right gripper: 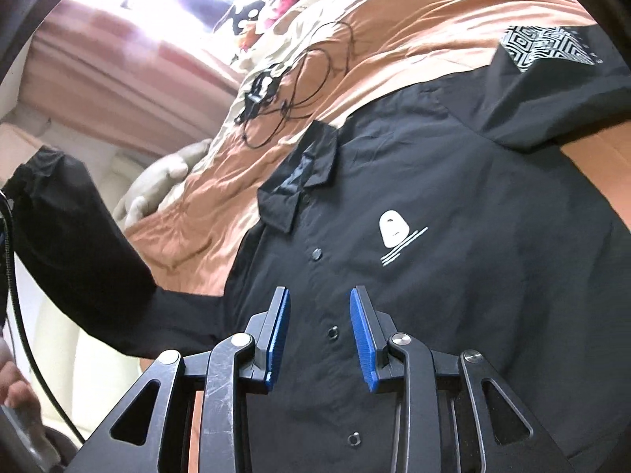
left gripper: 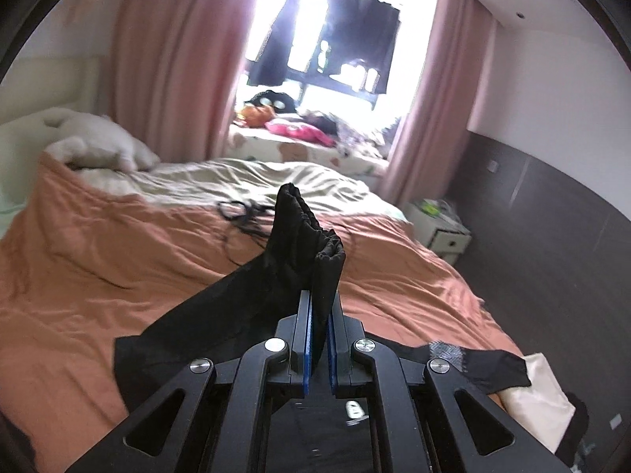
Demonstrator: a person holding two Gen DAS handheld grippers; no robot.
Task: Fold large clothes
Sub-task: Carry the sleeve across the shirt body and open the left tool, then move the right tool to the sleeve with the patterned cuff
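Your left claw [left gripper: 320,307] is clamped tight on the gathered cuff [left gripper: 311,228] of the black jacket's [right gripper: 414,205] sleeve, which trails back from the pads toward the garment. Your right claw [right gripper: 320,339] stands partly open with nothing between its pads, poised over the jacket's snap placket [right gripper: 333,332]. You look to be on the sleeve fold: the next move calls for carrying that cuff across the chest and laying it flat, the free claw ready to pin the cloth. The jacket lies front-up on the orange bed [right gripper: 414,31], collar [right gripper: 303,181] toward the tangled black cable [right gripper: 299,90].
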